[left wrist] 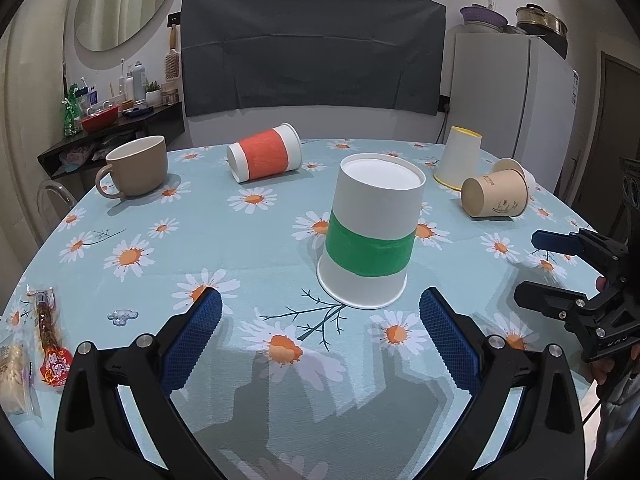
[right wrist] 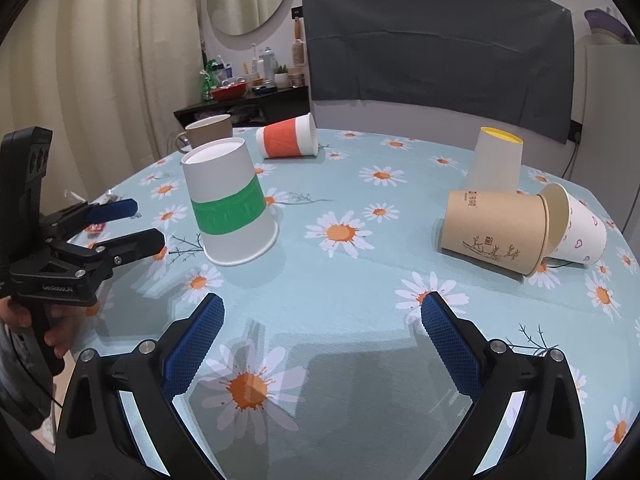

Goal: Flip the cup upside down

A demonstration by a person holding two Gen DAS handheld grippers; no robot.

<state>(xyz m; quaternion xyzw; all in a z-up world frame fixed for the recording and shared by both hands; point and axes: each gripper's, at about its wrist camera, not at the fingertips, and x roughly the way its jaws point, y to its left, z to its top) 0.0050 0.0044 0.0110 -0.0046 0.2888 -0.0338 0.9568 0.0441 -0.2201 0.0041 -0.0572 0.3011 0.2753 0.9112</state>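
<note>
Left wrist view gives us the round table [left wrist: 248,240] under its pale blue daisy cloth, a dark grey sheet [left wrist: 312,48] hung on the wall behind, a white fridge [left wrist: 508,92] at the right and a cluttered dark shelf [left wrist: 120,124] below an oval mirror [left wrist: 124,0] at the left. Much of that shelf's clutter is too small for us to name, and the snack packets [left wrist: 36,344] at the table's left edge are cut off by the lens rim.

We count five paper cups and one mug. The green-banded cup [left wrist: 372,236] stands rim down, base up, near the table's middle, just ahead of our left gripper [left wrist: 320,332]. The orange-banded cup [left wrist: 264,152] lies on its side; the yellow-rimmed cup [left wrist: 458,162] stands inverted. The brown cup [right wrist: 496,228] lies on its side with its mouth against a patterned white cup [right wrist: 576,224], partly hidden behind it. The beige mug [left wrist: 138,166] sits upright.

Our left gripper has its fingers spread wide, touching nothing. Our right gripper [right wrist: 322,328] is likewise spread, holding nothing.
</note>
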